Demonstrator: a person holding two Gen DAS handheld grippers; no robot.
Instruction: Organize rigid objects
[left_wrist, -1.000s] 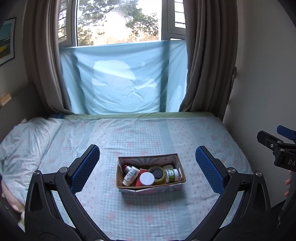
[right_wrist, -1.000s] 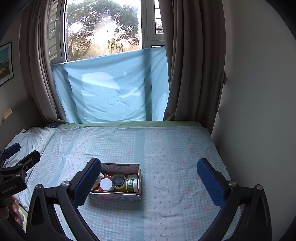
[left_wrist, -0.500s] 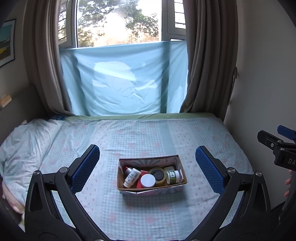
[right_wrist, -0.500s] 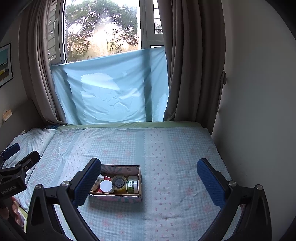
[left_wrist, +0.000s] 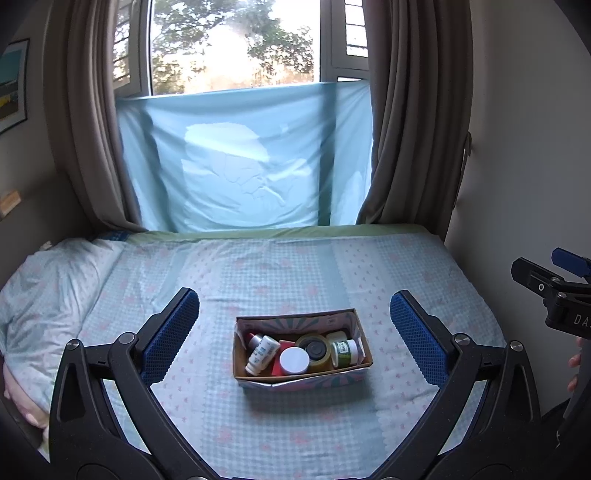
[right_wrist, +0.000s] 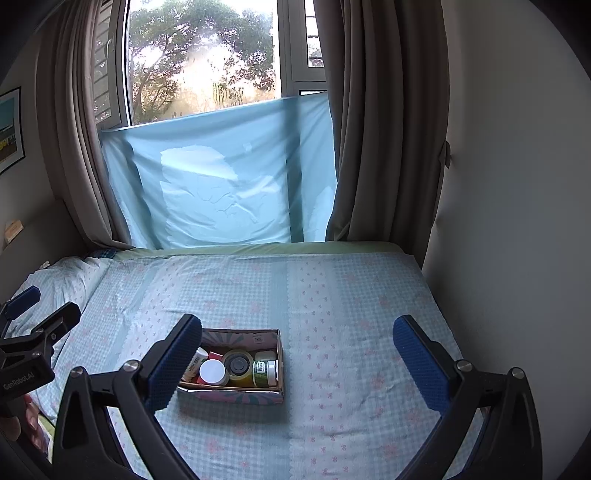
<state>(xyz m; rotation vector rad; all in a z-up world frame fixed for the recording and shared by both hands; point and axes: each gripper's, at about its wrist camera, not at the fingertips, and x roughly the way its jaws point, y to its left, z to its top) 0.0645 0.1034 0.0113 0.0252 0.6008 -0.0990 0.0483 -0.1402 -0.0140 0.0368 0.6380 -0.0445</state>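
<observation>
A small cardboard box (left_wrist: 362, 338) sits on the bed; it also shows in the right wrist view (right_wrist: 279, 354). Inside lie a white bottle (left_wrist: 262, 352), a white-capped jar (left_wrist: 294, 360), a yellow tape roll (left_wrist: 314, 349) and a green-labelled jar (left_wrist: 344, 352). My left gripper (left_wrist: 295, 336) is open and empty, held back from the box with the box framed between its fingers. My right gripper (right_wrist: 297, 363) is open and empty; its left finger (right_wrist: 173, 365) overlaps the box's left end.
The bed (left_wrist: 295, 269) has a light blue checked sheet, with a pillow (left_wrist: 40, 295) at the left. A wall (right_wrist: 509, 221) runs along the bed's right side. Curtains and a blue cloth (left_wrist: 243, 158) hang behind the bed.
Both grippers have drawn slightly back and up from the box. The box and its contents have not moved.
</observation>
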